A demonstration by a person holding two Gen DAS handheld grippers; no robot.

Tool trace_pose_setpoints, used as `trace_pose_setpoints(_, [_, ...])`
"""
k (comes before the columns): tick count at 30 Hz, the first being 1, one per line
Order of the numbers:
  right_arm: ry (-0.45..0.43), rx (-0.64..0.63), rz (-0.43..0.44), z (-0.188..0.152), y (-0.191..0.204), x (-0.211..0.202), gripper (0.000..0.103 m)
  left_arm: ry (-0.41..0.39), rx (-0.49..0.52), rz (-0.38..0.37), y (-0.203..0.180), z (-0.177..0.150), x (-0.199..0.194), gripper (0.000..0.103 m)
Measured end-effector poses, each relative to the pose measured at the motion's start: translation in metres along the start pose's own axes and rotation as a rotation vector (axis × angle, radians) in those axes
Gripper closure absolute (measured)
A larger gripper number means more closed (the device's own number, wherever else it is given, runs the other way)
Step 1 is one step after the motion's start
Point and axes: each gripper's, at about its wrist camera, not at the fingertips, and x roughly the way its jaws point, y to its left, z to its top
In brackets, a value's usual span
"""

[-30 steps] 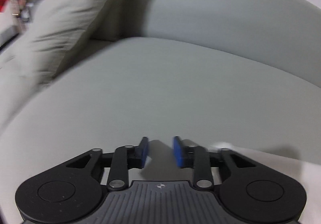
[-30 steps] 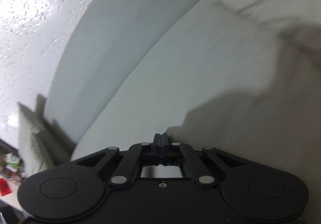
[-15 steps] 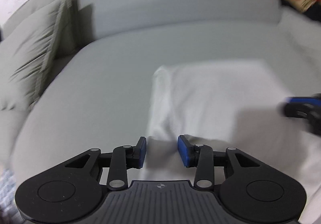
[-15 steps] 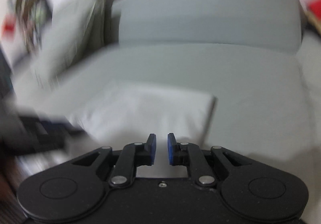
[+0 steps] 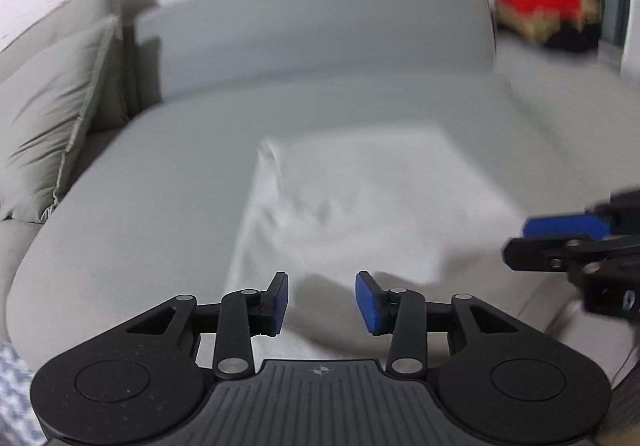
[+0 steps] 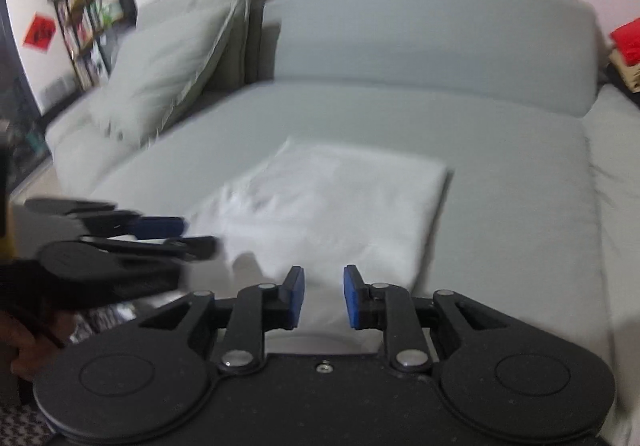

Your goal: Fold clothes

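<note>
Right wrist view: grey sofa (image 6: 500, 182), white garment (image 6: 332, 206) folded flat on its seat.
Smooth upholstery, soft rectangular cloth with light creases; left claw (image 5: 322, 300) apart and empty, right claw (image 6: 323, 296) opening, nothing between. Risk: thin slack fabric snagging, undoing the fold.

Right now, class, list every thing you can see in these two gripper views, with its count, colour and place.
folded cloth: one, white, flat on the sofa seat.
sofa: one, grey-green, filling both views.
cushions: two, grey-green, leaning at the sofa's left end.
shelf: one, dark, crowded, far left by the wall.
red item: one, blurred, right of the backrest.
left gripper: one, black with blue pads, empty.
right gripper: one, the same, jaws opening, empty.
</note>
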Motion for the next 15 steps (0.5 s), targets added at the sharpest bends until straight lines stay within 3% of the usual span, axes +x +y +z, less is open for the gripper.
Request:
trace_pose_setpoints(2, [0.047,-0.02,-0.028,-0.014,0.009,0.006,0.082,0.025,0.04,0.019,-0.006,-0.004,-0.002,0.063])
trace_pose_setpoints(3, [0.024,-0.04,-0.038,-0.022,0.011,0.0,0.082,0.039,0.037,0.015,-0.005,-0.006,-0.005,0.063])
trace_pose_setpoints(5, [0.013,-0.085,-0.048,-0.03,0.014,-0.013,0.082,0.075,0.007,-0.002,0.004,-0.013,-0.009,0.063])
trace_pose_setpoints(8, [0.075,-0.098,-0.031,-0.034,0.013,-0.027,0.074,0.118,-0.056,-0.034,0.02,-0.026,-0.016,0.064])
trace_pose_setpoints(11, [0.076,-0.041,-0.004,-0.041,0.002,-0.042,0.07,0.014,-0.128,-0.053,0.034,-0.035,-0.038,0.059])
trace_pose_setpoints(12, [0.058,-0.012,0.004,-0.041,-0.003,-0.048,0.065,-0.017,-0.15,-0.037,0.038,-0.035,-0.041,0.054])
trace_pose_setpoints(15, [-0.01,0.103,0.025,-0.036,-0.016,-0.058,0.047,-0.021,-0.213,0.045,0.045,-0.031,-0.037,0.053])
